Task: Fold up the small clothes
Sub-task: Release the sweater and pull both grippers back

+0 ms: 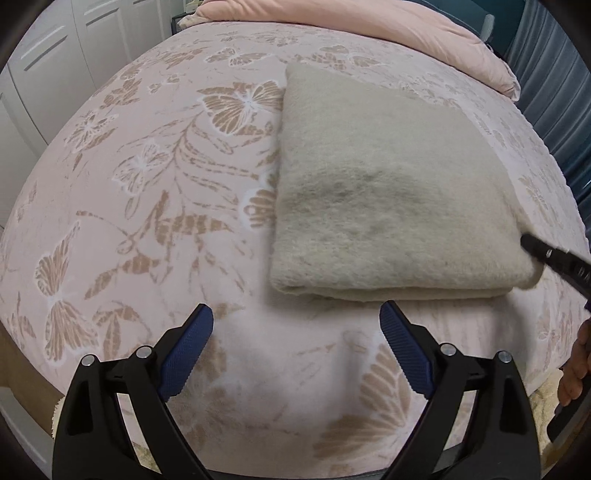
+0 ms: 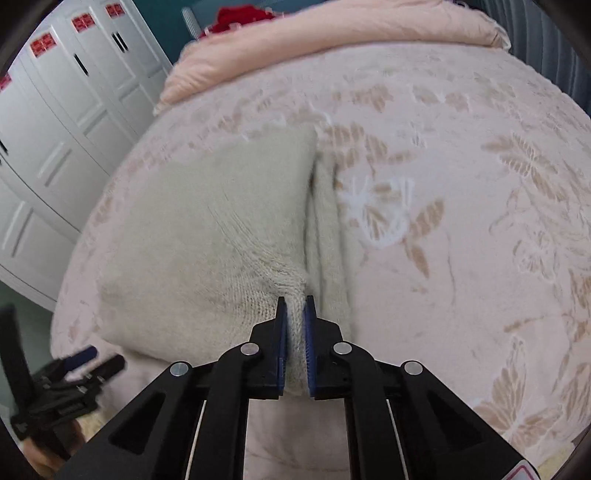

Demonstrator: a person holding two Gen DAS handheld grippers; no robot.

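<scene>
A cream knitted garment (image 1: 384,199) lies folded in a flat rectangle on the pink butterfly-patterned bedspread (image 1: 147,206). My left gripper (image 1: 297,321) is open and empty, hovering just in front of the garment's near folded edge. My right gripper (image 2: 294,301) is shut on the garment's near corner (image 2: 295,332), pinching a bunch of knit between its blue pads. In the left wrist view the right gripper (image 1: 532,245) shows as a black finger at the garment's right corner. In the right wrist view the garment (image 2: 207,236) spreads away to the left, with a folded layer showing along its right edge.
A pink duvet (image 1: 369,26) is piled at the far end of the bed. White cabinet doors (image 2: 55,122) stand to the left of the bed. Blue curtains (image 1: 554,92) hang at the right. The left gripper (image 2: 70,373) shows at the bed's near-left edge.
</scene>
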